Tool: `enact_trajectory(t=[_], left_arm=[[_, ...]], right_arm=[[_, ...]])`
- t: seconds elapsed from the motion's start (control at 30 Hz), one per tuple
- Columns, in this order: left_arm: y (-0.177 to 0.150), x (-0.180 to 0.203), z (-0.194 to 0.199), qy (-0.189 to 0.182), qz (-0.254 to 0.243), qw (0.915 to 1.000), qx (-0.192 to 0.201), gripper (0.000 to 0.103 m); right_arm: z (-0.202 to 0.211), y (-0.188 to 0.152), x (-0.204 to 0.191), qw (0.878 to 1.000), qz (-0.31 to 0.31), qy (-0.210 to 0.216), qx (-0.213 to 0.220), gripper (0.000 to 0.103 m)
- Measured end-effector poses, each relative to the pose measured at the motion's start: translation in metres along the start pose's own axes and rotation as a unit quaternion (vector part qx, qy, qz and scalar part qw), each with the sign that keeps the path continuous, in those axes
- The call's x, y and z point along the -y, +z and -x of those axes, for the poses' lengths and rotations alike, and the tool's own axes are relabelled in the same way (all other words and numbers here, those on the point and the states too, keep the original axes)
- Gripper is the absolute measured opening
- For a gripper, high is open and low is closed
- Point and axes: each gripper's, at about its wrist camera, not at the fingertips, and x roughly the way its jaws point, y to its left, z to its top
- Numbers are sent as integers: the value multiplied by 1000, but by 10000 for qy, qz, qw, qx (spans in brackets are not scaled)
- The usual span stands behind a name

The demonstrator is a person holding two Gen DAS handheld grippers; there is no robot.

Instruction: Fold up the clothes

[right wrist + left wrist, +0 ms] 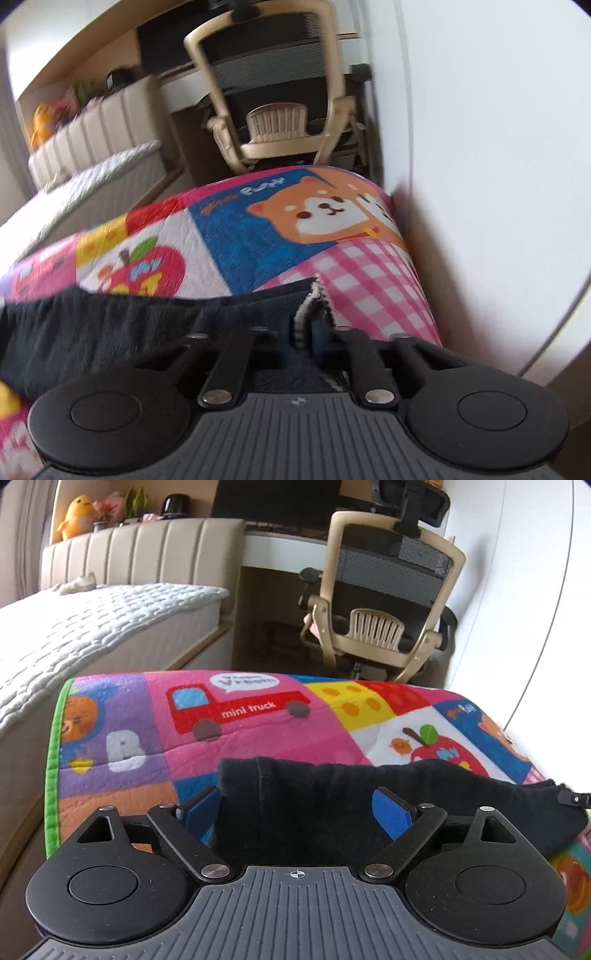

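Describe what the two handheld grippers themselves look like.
Both are matte black. The left gripper has a ribbed grey deck with a small white crosshair mark, two round black discs, silver-pinned linkage bars and bright blue finger pads. The right gripper matches, though its pads are barely visible. No cables or sleeves show.

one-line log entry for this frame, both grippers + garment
left gripper: open, astride black garment | right gripper: shut on garment edge | garment on play mat | fold not done

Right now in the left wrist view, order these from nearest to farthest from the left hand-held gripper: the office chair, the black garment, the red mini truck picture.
1. Black garment, between its fingers.
2. Mini truck, ahead on the mat.
3. Office chair, beyond the mat, right.
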Motion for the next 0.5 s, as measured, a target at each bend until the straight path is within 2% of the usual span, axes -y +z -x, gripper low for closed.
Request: enact_trajectory(t=[0.17,0.3,0.4,0.5], left_arm=[[6,-7,6,8,294,9995,88,93],[9,-2,15,-14,363,9991,231,93],[11,6,18,-102,328,9991,260,93],[12,22,12,-423,271,9986,176,93]], right_arm=[[22,39,-20,9957,514,340,692,7],[12,44,-19,9952,609,189,741,5],[-8,25,4,9995,108,-71,303,5],[-21,1,28,9987,-376,-346,-64,6]])
